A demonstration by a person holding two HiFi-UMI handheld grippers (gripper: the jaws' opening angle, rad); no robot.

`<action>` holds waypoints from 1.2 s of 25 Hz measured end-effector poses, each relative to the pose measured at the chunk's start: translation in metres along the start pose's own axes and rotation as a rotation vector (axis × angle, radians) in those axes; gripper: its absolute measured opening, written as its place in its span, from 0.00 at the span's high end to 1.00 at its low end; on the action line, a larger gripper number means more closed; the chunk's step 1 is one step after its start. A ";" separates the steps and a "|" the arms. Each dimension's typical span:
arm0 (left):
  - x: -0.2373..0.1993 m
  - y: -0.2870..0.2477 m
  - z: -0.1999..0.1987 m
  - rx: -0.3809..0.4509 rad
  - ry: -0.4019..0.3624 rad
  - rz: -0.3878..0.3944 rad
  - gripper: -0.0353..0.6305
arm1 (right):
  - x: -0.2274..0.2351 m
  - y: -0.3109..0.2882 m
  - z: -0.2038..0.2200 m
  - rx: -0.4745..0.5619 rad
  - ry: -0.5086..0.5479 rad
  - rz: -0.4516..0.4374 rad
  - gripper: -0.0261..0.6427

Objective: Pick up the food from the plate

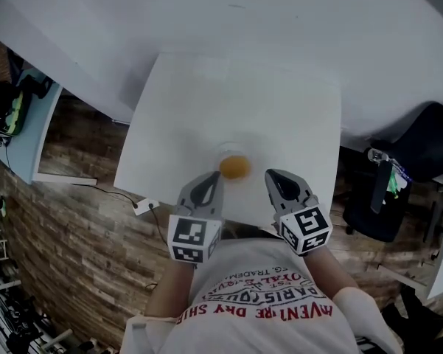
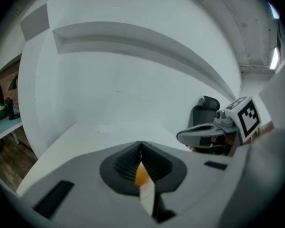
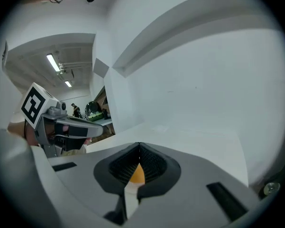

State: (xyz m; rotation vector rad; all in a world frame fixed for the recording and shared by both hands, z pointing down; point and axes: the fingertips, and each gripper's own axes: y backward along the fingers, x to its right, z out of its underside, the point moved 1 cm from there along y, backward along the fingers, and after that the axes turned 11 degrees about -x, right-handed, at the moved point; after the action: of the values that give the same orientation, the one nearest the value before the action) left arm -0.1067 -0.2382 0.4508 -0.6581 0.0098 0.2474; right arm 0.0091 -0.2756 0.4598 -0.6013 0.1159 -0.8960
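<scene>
Approach stage: round orange food (image 1: 234,167) sits on a small pale plate (image 1: 224,151) at lower centre, between left gripper (image 1: 209,183) and right gripper (image 1: 275,177), both pressed together and empty. Next, one must spread around it.

The square white surface (image 1: 206,109) stands on a brown wood-plank floor (image 1: 74,227). Directly on the surface lies one small round pale plate (image 1: 229,150), at 6 o'clock from its centre, close to the near edge.
</scene>
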 end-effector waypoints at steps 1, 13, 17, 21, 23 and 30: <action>-0.001 -0.006 0.002 -0.011 -0.001 0.015 0.94 | 0.002 -0.006 0.001 -0.010 -0.004 -0.004 0.94; -0.010 -0.070 0.037 -0.165 -0.178 0.228 0.91 | 0.016 -0.053 0.044 -0.170 -0.134 0.075 0.94; -0.002 -0.095 0.067 -0.268 -0.265 0.303 0.61 | 0.020 -0.063 0.072 -0.226 -0.191 0.095 0.94; 0.003 -0.114 0.092 -0.360 -0.360 0.344 0.45 | 0.023 -0.066 0.091 -0.259 -0.219 0.124 0.94; 0.006 -0.121 0.098 -0.389 -0.406 0.354 0.40 | 0.025 -0.065 0.101 -0.275 -0.240 0.131 0.94; 0.009 -0.149 0.115 -0.473 -0.540 0.359 0.35 | 0.030 -0.063 0.122 -0.265 -0.368 0.113 0.94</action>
State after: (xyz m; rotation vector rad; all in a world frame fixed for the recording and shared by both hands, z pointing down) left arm -0.0714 -0.2801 0.6305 -1.0415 -0.4642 0.7838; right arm 0.0250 -0.2740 0.5991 -0.9876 -0.0653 -0.6527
